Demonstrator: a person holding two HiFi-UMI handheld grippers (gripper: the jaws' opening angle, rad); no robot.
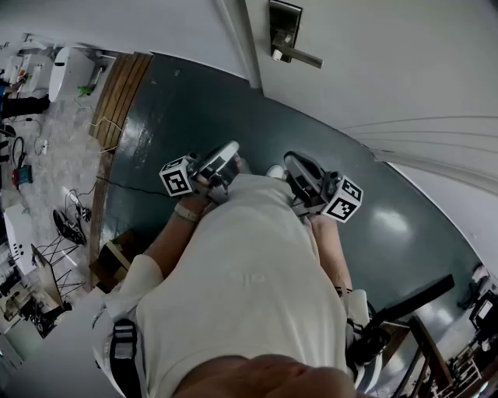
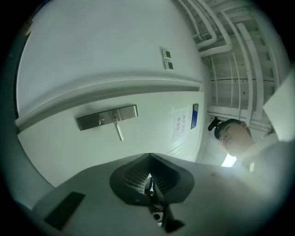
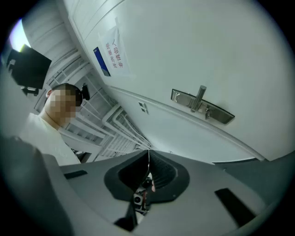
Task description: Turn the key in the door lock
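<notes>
Fingers (image 2: 133,177) of my left gripper (image 1: 228,152) pressed together, holding nothing | right gripper (image 1: 294,162) fingers (image 3: 166,173) together too, empty | both up by my shirt (image 1: 241,272), well apart from lock (image 1: 285,33) | lock sits on door (image 1: 389,62), handle (image 1: 302,55) sticking out

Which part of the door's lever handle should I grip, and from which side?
Grip the lever handle near its free end, away from the lock plate. It is a slim, straight bar standing off the door, so I would come straight at the door and close the jaws across its narrow sides. The right gripper is shut: open it first.
</notes>
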